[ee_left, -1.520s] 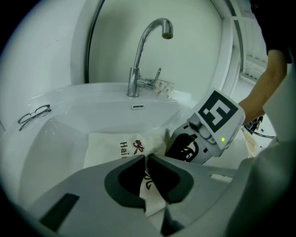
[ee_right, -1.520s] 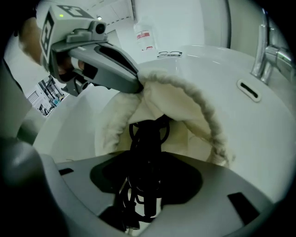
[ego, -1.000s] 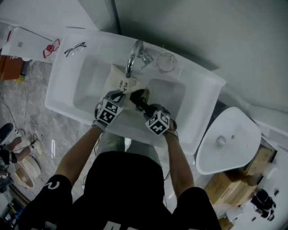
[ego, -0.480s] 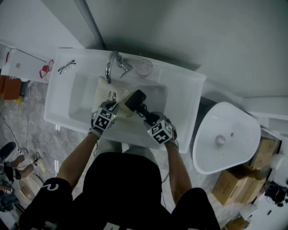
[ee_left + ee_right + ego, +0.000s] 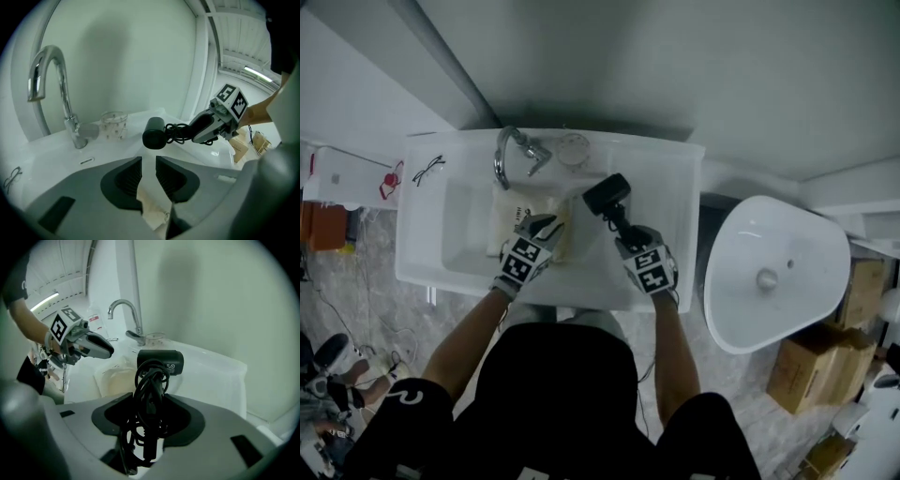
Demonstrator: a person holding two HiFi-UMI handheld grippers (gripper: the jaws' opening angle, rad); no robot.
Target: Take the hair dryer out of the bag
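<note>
- White sink (image 5: pixel 422 253): bag (image 5: pixel 514 214) lies in the basin, left.
- Right gripper (image 5: pixel 150 427) clamps hair dryer (image 5: pixel 607 195) above the basin's right, handle running near-to-far, head farthest.
- Left gripper (image 5: pixel 148 176) jaws, just opening, stand apart, bag cloth between.

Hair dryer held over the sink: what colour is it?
Black all over. The hair dryer shows best in the right gripper view, close up.

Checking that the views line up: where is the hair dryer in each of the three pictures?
Head view: hair dryer above centre, over the sink's right side.
Left gripper view: hair dryer at centre, right of the glass cup.
Right gripper view: hair dryer at centre, rising from between the jaws.
Shared landmark: the faucet, left of the dryer in all three.
</note>
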